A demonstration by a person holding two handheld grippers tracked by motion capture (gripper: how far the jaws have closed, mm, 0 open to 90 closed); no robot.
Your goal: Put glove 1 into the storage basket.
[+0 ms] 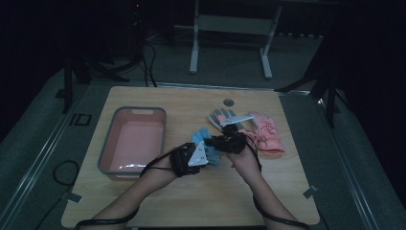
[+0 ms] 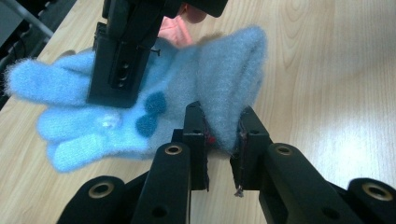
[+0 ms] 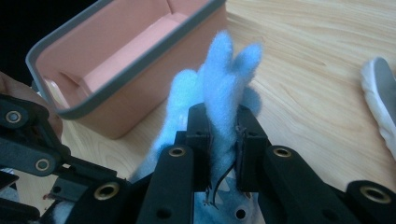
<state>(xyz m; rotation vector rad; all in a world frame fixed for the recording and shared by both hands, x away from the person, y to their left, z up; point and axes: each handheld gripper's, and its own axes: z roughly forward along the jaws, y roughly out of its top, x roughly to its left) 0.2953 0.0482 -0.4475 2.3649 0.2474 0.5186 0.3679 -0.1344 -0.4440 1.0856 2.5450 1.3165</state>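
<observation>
A fuzzy light-blue glove (image 1: 207, 143) hangs above the wooden table, held between both grippers. My left gripper (image 2: 223, 140) is shut on the glove's cuff edge (image 2: 229, 84); the glove's fingers (image 2: 70, 135) spread to the left, with two dark blue dots on it. My right gripper (image 3: 223, 140) is shut on the glove's fingers (image 3: 224, 79), which stick up past its jaws. In the high view the left gripper (image 1: 203, 153) and the right gripper (image 1: 218, 143) meet at the table's middle, nearly touching.
A pink bin with a grey rim (image 1: 105, 158) stands empty at the left of the table (image 1: 191, 201). A grey-and-white glove (image 1: 221, 118) and a pink glove (image 1: 268, 134) lie behind the grippers at the right. Stands and cables surround the table.
</observation>
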